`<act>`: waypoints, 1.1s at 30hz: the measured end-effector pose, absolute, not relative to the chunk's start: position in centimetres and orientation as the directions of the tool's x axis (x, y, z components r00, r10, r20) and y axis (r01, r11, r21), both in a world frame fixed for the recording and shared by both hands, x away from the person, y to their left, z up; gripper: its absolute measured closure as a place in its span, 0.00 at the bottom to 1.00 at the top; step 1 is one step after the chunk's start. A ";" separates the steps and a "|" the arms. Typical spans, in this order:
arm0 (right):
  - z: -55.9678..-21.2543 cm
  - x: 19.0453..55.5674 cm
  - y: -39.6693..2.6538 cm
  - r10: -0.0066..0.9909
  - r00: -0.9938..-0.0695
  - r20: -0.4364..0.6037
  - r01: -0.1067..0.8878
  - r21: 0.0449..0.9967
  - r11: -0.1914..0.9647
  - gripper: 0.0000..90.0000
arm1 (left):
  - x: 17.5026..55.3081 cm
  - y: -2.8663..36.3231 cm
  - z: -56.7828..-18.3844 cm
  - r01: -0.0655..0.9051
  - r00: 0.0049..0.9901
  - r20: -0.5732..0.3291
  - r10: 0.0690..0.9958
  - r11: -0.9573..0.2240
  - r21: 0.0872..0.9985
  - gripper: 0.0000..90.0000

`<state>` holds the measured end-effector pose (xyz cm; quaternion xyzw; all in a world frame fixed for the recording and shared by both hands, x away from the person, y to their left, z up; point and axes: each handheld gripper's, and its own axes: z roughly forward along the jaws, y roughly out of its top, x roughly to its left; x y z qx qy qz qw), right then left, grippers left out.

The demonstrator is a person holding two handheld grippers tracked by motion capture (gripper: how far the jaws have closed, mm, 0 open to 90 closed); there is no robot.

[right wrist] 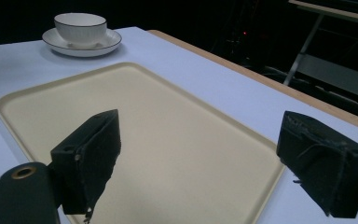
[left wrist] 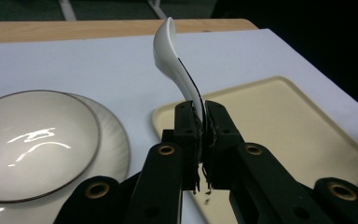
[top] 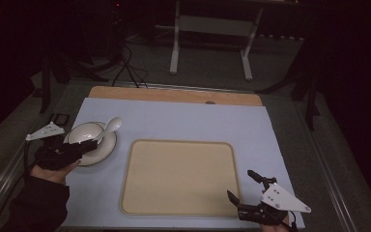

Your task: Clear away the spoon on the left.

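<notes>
Left gripper (left wrist: 200, 122), jaws pinching the handle of the white ceramic spoon (left wrist: 172, 60), holds it raised beside the bowl (top: 86, 133) on its saucer (top: 107, 148); right gripper (top: 247, 186) idles, jaws spread, beside the beige tray (top: 178, 176); next move likely calls for lowering the spoon level onto the tray.

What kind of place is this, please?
Probably a recording lab, not a home: a covered work table in a dark room, camera-bearing claws, loose cables on the floor, and a bare metal-legged bench behind.

Bowl (top: 85, 134) on saucer (top: 107, 147), left of tray (top: 178, 176).
</notes>
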<state>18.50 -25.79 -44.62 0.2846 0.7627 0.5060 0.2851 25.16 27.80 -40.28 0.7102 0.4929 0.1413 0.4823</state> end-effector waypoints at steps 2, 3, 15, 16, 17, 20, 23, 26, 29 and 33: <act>-44.6 18.5 -25.8 0.722 -0.675 -0.148 0.145 0.934 0.326 0.15 | 25.0 27.3 -40.3 0.559 0.483 -0.282 0.829 -0.044 0.828 0.95; -44.6 18.5 -25.8 0.723 -0.674 -0.149 0.145 0.934 0.327 0.15 | 25.0 27.0 -40.4 0.560 0.490 -0.284 0.824 -0.048 0.827 0.95; -44.6 18.4 -25.9 0.734 -0.662 -0.156 0.144 0.934 0.328 0.15 | 24.6 23.1 -42.1 0.577 0.534 -0.291 0.794 -0.090 0.812 0.95; -44.5 18.5 -25.9 0.734 -0.661 -0.155 0.144 0.934 0.327 0.15 | 24.5 22.7 -42.3 0.577 0.534 -0.286 0.796 -0.096 0.811 0.95; -44.5 18.5 -25.9 0.735 -0.660 -0.156 0.143 0.934 0.327 0.15 | 24.5 22.4 -42.6 0.582 0.536 -0.292 0.792 -0.096 0.808 0.95; -44.5 18.5 -25.8 0.735 -0.660 -0.157 0.142 0.934 0.327 0.15 | 24.4 21.4 -43.1 0.583 0.548 -0.289 0.785 -0.111 0.805 0.95; -44.5 18.4 -25.8 0.735 -0.660 -0.157 0.143 0.934 0.328 0.15 | 24.3 20.5 -43.6 0.588 0.556 -0.291 0.779 -0.121 0.800 0.95; -44.5 18.5 -25.9 0.734 -0.661 -0.156 0.140 0.935 0.325 0.15 | 24.2 19.7 -44.1 0.588 0.556 -0.288 0.779 -0.124 0.799 0.95; -44.5 18.5 -25.9 0.734 -0.661 -0.155 0.140 0.936 0.323 0.15 | 24.0 18.6 -44.5 0.586 0.563 -0.284 0.776 -0.133 0.799 0.95; -44.5 18.5 -25.9 0.740 -0.655 -0.155 0.142 0.936 0.321 0.15 | 23.6 17.4 -45.1 0.596 0.568 -0.295 0.768 -0.137 0.792 0.95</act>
